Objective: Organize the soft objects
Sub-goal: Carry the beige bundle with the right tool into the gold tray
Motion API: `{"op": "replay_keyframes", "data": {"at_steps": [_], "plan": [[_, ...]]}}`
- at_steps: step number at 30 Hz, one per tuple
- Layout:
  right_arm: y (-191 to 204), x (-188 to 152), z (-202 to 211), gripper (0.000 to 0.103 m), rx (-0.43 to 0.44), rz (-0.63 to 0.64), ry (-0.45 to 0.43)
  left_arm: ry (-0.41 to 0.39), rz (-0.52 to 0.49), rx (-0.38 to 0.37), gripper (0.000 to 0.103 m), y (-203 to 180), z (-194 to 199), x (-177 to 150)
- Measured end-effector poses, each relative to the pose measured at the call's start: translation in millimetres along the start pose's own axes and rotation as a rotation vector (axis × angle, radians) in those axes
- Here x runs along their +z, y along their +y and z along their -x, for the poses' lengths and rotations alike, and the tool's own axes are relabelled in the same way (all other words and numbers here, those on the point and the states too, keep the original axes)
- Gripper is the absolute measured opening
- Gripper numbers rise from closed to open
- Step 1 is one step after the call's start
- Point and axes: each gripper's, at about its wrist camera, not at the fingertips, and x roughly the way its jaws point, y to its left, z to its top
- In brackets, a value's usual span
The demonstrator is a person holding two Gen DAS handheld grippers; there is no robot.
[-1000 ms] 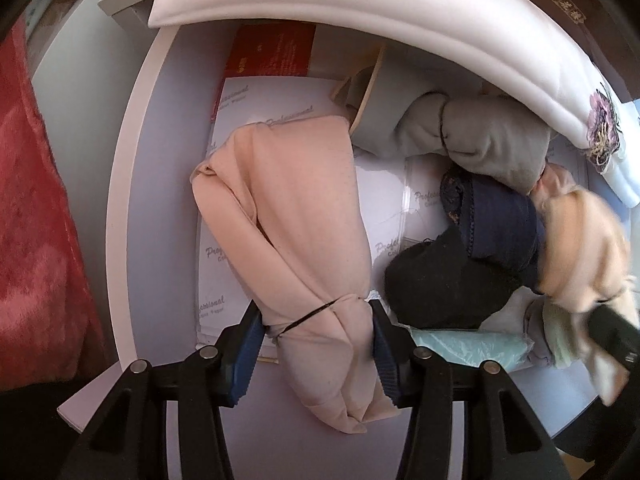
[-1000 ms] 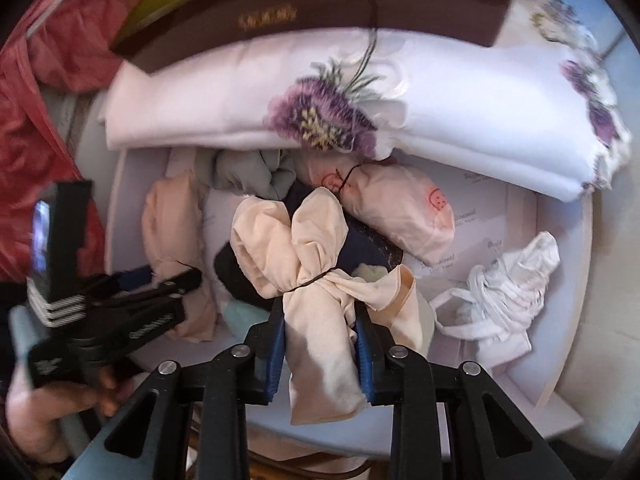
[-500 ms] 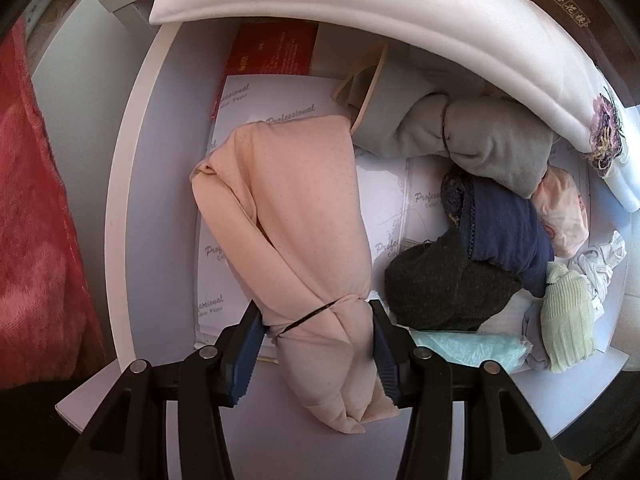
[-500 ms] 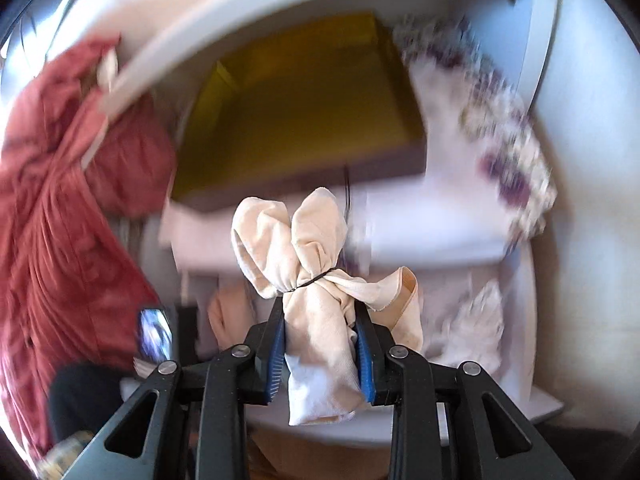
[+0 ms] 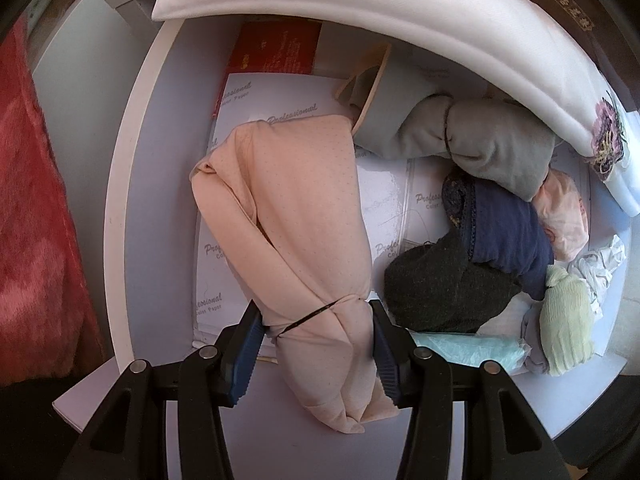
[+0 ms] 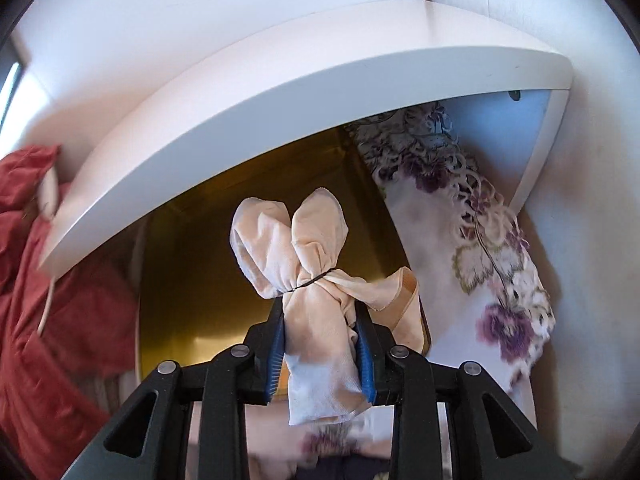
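Appearing as a home storage spot, likely a bedroom shelf unit. Showing a white shelf board [image 6: 280,92] at twelve o'clock, an embroidered floral linen [image 6: 472,216] folding down at three o'clock, and red fabric [image 6: 52,320] hanging at nine o'clock. Holding tied bundles of hosiery and underwear [image 5: 500,236] on a white shelf [image 5: 132,200], over packs of paper [image 5: 240,148].

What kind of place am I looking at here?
Probably a home wardrobe or closet shelf: tied fabric bundles such as the peach cloth bundle lie in a white shelf compartment, beside a folded white flower-embroidered cloth, under a white shelf board.
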Motion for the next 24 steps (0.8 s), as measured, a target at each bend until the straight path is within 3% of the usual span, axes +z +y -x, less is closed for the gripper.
{"op": "replay_keyframes", "data": {"at_steps": [9,15,22,24], "plan": [[-0.9,9.5,-52.1,0.033,-0.106,0.052,0.012,0.002,0.010,-0.002,0.051,0.6,-3.2,1.7],[-1.3,0.9,-65.7,0.038,-0.139,0.098,0.040,0.002,0.009,0.005,0.052,-2.7,-3.5,1.6],[-7.7,-5.9,-65.7,0.057,-0.124,0.111,0.052,0.000,0.006,0.006,0.052,-3.7,-3.6,0.7],[-5.7,-6.2,-58.5,0.059,-0.122,0.123,0.041,0.000,0.008,0.003,0.052,-3.3,-3.6,0.8]]}}
